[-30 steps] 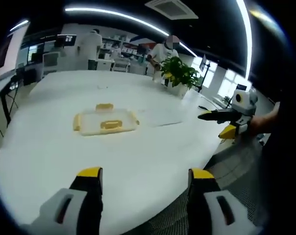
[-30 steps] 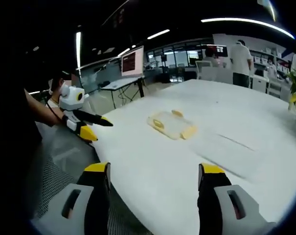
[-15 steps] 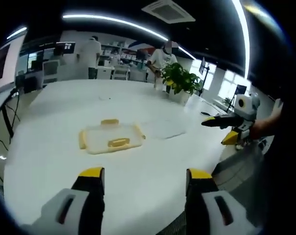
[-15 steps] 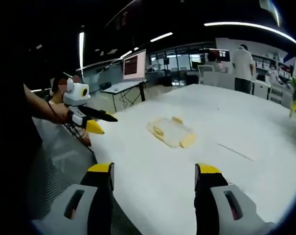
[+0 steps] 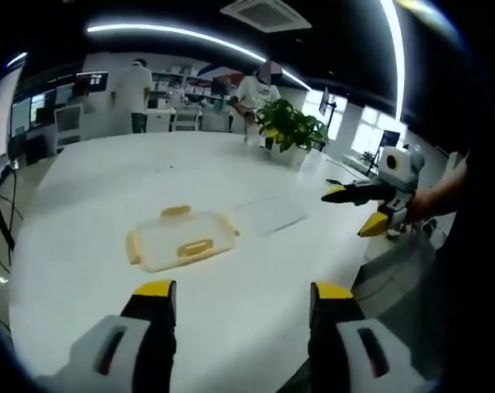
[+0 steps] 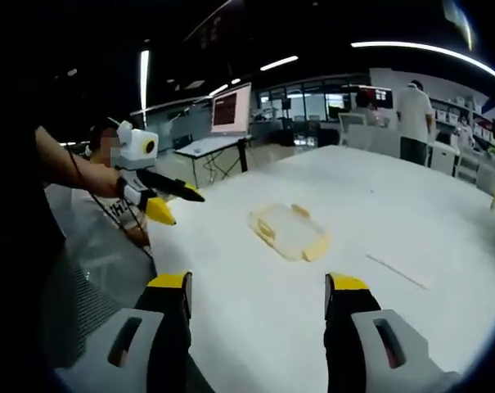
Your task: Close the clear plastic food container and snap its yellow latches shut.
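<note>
A clear rectangular plastic food container [image 5: 182, 241] with yellow latches [image 5: 195, 246] is seen flat on the large white table [image 5: 92, 270]. Left gripper [image 5: 242, 293] and right gripper [image 6: 258, 285] are held wide apart-jawed, well short of it, gripping nothing.

Around you: a large white bench [image 5: 92, 270], a potted plant [image 5: 290, 131] at its far edge, dark ceiling with strip lights [image 5: 173, 33]. Beyond: a wall monitor [image 6: 233, 106], desks, bright windows [image 5: 368, 139].
</note>
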The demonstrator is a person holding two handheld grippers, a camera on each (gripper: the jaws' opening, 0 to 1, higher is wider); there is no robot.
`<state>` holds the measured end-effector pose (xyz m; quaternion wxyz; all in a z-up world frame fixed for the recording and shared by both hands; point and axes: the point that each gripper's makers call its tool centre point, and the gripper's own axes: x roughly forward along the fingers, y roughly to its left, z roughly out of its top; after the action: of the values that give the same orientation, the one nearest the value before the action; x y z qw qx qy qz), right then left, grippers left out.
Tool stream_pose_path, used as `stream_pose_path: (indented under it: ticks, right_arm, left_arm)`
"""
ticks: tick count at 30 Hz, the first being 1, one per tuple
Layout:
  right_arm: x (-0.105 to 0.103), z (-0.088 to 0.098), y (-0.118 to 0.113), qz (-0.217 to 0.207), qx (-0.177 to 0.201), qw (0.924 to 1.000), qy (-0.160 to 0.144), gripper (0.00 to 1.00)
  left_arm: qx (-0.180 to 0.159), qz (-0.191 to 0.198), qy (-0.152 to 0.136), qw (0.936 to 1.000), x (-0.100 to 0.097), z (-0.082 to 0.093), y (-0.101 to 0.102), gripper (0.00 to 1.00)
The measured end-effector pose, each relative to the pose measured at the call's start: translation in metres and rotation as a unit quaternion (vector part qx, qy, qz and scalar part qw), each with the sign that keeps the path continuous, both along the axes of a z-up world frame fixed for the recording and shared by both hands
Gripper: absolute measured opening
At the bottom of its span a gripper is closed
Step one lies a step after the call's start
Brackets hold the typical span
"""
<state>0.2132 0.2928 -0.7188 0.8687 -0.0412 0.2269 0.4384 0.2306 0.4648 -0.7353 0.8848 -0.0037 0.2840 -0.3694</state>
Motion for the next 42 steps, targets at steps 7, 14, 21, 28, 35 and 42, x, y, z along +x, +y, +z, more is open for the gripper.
stream_pose_path:
  ticks: [7, 14, 21, 28, 35, 42]
  right_arm:
    - [0.019, 0.006, 0.003, -0.018, 0.011, 0.9997, 0.01, 0.65]
    - [0.033, 0.005, 0.005, -0.024, 0.002, 0.9997, 0.006, 0.65]
    - [0.036, 0.001, 0.012, -0.013, -0.011, 0.9998, 0.006, 0.63]
    - [0.046, -0.005, 0.011, -0.014, -0.029, 0.9995, 0.001, 0.63]
    - [0.058, -0.009, 0.01, -0.015, -0.043, 0.999, 0.0, 0.62]
    - [0.068, -0.009, 0.01, -0.021, -0.051, 0.9984, -0.007, 0.64]
  left_arm:
    - [0.003, -0.015, 0.003, 0.9999, 0.006, -0.001, 0.003, 0.62]
    - [0.006, -0.026, 0.007, 0.9996, 0.012, -0.002, 0.01, 0.61]
    - [0.015, -0.042, 0.006, 0.999, 0.023, -0.001, 0.016, 0.59]
    - [0.018, -0.053, 0.005, 0.9984, 0.035, -0.002, 0.018, 0.59]
    - [0.028, -0.067, 0.005, 0.9973, 0.044, -0.006, 0.021, 0.59]
    - [0.032, -0.079, 0.005, 0.9964, 0.053, -0.007, 0.024, 0.58]
